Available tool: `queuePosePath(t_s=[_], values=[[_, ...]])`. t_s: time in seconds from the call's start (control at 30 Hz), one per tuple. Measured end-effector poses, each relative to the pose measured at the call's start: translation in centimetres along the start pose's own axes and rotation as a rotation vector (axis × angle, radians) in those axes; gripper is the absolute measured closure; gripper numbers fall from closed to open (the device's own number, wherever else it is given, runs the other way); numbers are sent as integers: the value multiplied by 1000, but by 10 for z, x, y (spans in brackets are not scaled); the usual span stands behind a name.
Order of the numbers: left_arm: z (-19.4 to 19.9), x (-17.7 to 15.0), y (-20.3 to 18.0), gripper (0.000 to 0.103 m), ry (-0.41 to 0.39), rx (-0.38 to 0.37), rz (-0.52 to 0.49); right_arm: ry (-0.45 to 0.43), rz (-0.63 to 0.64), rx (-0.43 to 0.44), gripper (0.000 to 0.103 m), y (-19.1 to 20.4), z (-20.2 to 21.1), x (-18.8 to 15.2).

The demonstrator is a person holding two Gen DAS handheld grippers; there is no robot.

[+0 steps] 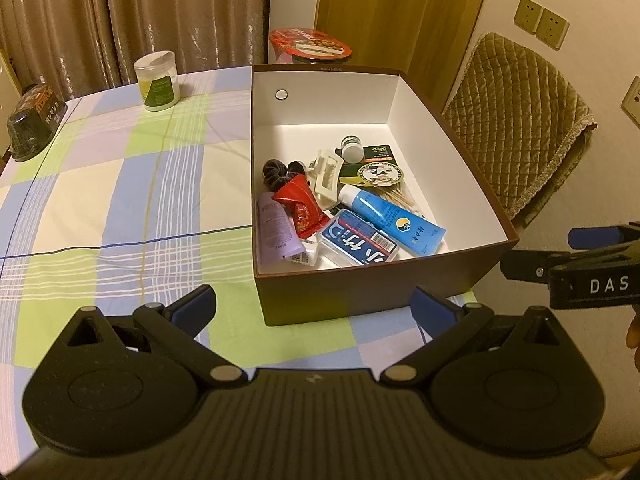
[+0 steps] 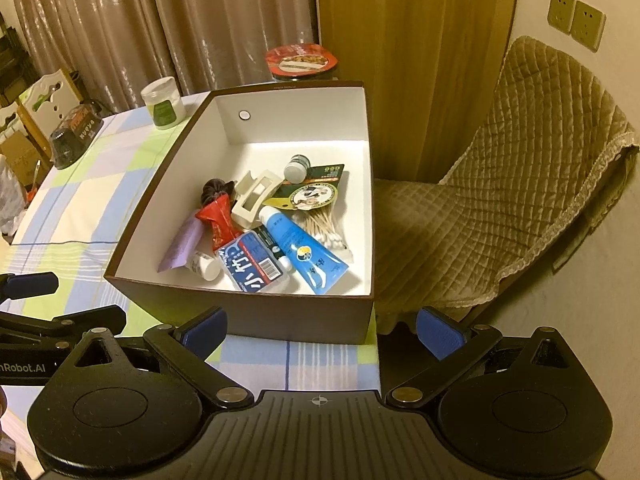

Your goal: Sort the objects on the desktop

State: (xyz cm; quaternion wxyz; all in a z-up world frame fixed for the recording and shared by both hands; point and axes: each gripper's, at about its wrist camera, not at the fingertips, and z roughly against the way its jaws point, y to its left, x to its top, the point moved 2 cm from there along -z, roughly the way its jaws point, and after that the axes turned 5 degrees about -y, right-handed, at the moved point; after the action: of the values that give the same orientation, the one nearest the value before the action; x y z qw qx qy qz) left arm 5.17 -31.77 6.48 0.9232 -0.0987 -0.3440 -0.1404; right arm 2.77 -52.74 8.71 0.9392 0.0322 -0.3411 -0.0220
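Both wrist views angled down, close over bench (image 1: 120,184) near edge. Shared: brown box (image 1: 360,288) (image 2: 248,312), left view left of it, right view right.

The box (image 1: 360,292) sits on the counter (image 1: 120,184) at its right edge, and inside, the tubes (image 1: 394,216), packet (image 1: 300,204), clip (image 1: 326,178) and small bottle (image 1: 352,148) crowd the near half. Behind the box stands a bowl (image 1: 310,44); a jar (image 1: 157,80) sits far left of it, a chair (image 2: 520,200) to the right.
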Motion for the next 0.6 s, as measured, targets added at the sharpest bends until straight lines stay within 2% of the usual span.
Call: queuePosePath(t_s=[0.6], values=[[-1,0,1,1,-2,-24,-10,-5,-17,-19,0,4,2,-2]])
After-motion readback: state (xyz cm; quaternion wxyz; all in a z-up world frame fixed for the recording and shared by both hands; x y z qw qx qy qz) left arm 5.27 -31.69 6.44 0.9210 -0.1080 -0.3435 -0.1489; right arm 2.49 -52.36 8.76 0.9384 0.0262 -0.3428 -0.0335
